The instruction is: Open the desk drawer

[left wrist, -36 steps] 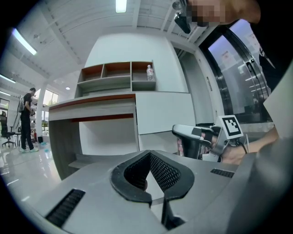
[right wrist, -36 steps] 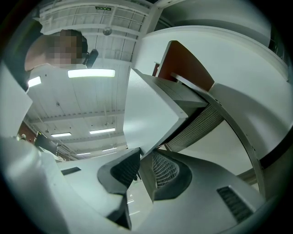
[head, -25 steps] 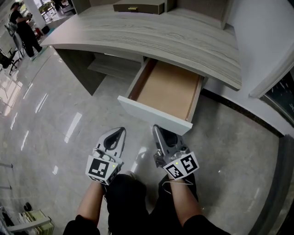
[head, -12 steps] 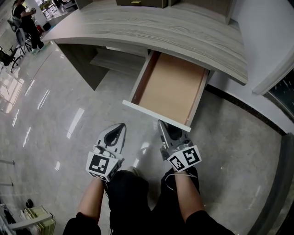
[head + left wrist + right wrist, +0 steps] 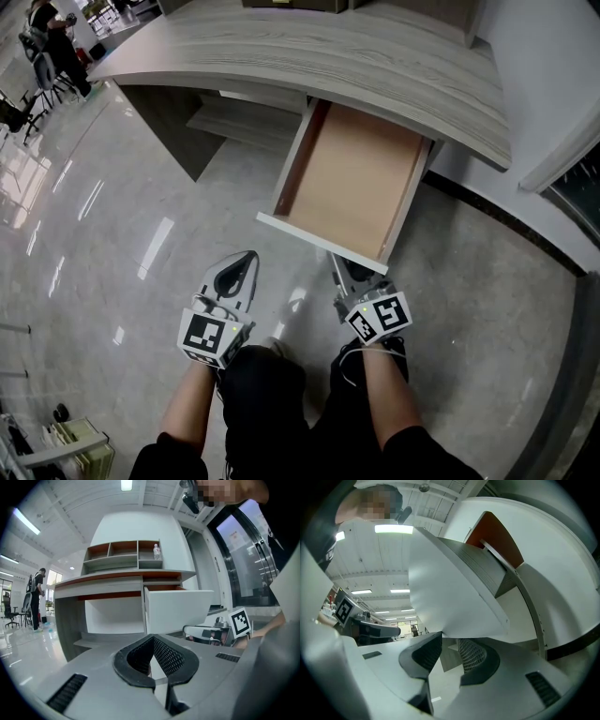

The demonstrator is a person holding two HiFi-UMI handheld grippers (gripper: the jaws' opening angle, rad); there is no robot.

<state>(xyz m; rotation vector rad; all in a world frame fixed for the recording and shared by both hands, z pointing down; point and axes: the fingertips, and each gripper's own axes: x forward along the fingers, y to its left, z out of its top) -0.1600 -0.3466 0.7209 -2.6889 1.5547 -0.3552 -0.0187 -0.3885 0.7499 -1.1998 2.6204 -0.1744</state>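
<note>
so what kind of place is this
Probably an open-plan office: a curved wood-grain desk with its drawer pulled open, a glossy tiled floor, and office chairs in the background.

The room was bright and evenly lit by ceiling lamps (image 5: pixel 125 484). Their light made white glare streaks on the glossy floor (image 5: pixel 155 248). Under the desk (image 5: pixel 375 56) lay a soft shadow. The head view was sharp. Both gripper views curved strongly at the edges, with dark corners.
</note>
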